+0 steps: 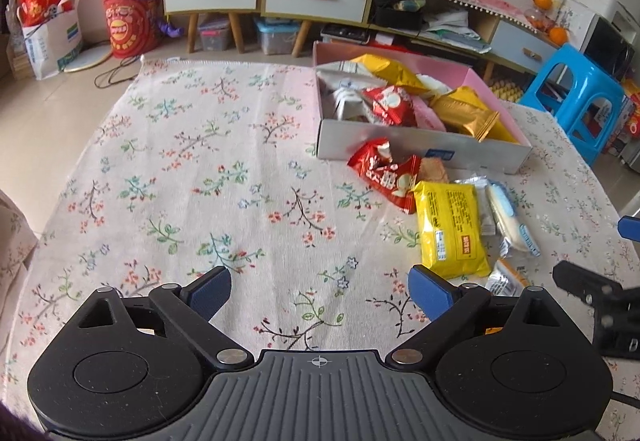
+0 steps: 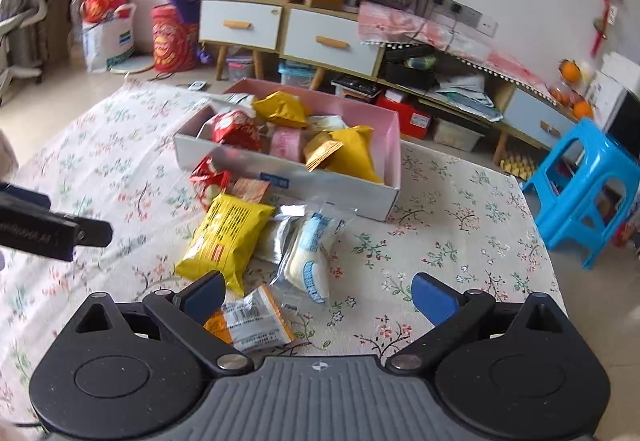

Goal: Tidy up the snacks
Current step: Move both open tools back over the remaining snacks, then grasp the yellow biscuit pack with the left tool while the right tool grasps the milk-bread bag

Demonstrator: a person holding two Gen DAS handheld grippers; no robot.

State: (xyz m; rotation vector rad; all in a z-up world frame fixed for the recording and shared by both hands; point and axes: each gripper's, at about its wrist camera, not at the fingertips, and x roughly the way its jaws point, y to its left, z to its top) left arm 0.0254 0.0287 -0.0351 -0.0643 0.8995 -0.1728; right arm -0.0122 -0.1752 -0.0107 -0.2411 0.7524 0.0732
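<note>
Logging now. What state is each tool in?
Left tool: open, holding nothing.
Right tool: open, holding nothing.

Left tongs (image 1: 320,291) gape empty over floral cloth (image 1: 180,181), near yellow packet (image 1: 450,229).

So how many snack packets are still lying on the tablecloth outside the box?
6, maybe more hidden: red packet and a small orange one against the box, big yellow packet, silver one beside it, white cake packet, and an orange-edged packet nearest.

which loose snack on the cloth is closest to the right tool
The small orange-and-clear packet, lying right by the right tool; the other loose packs lie farther off toward the box.
</note>
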